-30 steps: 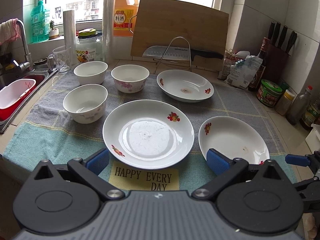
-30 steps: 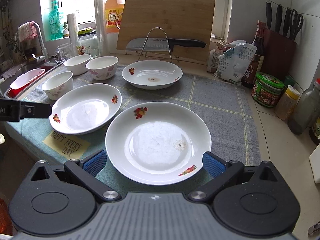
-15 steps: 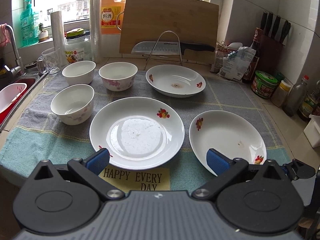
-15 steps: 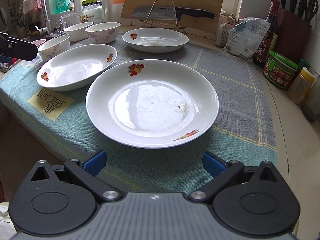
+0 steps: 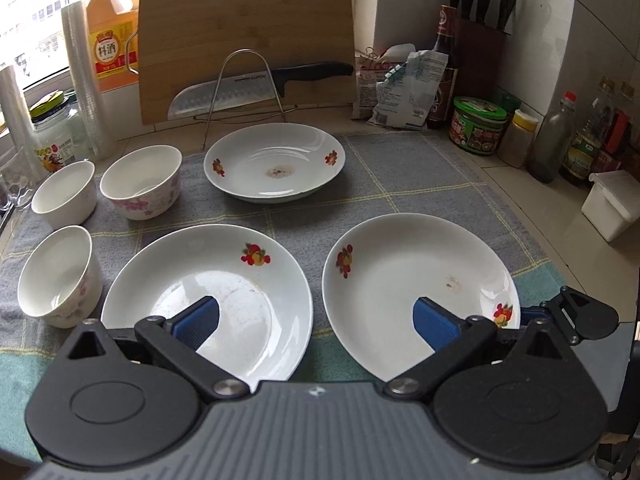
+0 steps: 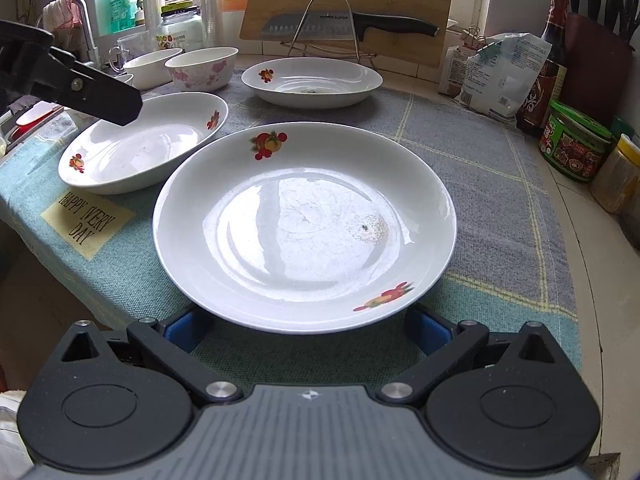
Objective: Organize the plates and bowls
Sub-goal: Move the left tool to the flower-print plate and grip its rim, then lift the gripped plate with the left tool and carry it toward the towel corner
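Three white flowered plates lie on the cloth: a near left plate, a near right plate and a far plate. Three white bowls stand at the left. My left gripper is open, hovering above the gap between the two near plates. My right gripper is open, low at the near rim of the right plate, its fingers either side of the rim edge. The left gripper's finger shows over the left plate.
A cutting board and a knife on a wire rack stand behind. Jars, bottles and a knife block line the right wall. A sink lies at the left. The counter's front edge is close below.
My left gripper has moved forward and right, now above the two near plates. My right gripper has dropped lower and moved up to the right plate's near rim.
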A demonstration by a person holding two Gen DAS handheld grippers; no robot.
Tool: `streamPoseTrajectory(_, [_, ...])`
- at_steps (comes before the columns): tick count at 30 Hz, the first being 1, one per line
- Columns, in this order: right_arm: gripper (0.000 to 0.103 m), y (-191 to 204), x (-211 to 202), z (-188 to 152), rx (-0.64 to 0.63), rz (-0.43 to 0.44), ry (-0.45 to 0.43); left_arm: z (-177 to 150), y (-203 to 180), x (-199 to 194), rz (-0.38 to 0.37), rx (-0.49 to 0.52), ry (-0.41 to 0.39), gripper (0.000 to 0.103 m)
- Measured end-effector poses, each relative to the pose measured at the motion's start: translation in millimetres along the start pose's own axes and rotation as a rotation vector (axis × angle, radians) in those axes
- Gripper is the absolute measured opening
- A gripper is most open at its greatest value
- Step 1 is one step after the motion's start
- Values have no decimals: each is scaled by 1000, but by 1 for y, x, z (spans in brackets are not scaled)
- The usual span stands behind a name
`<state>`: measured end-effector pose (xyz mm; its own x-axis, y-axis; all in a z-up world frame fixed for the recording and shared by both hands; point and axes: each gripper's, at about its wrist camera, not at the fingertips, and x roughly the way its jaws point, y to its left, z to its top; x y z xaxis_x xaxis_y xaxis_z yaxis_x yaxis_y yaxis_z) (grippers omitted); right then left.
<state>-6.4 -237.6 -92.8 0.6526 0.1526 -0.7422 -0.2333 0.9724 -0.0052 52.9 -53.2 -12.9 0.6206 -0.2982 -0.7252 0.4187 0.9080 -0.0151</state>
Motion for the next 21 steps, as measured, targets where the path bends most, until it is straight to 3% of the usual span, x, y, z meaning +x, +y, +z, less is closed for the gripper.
streamPoseTrajectory(15, [103, -1, 2, -2, -1, 2, -34, 44, -22, 63, -214, 272, 77, 102])
streamPoseTrajectory(21, [103, -2, 2, -4, -10, 9, -48, 59, -23, 95, -273, 338, 149, 102])
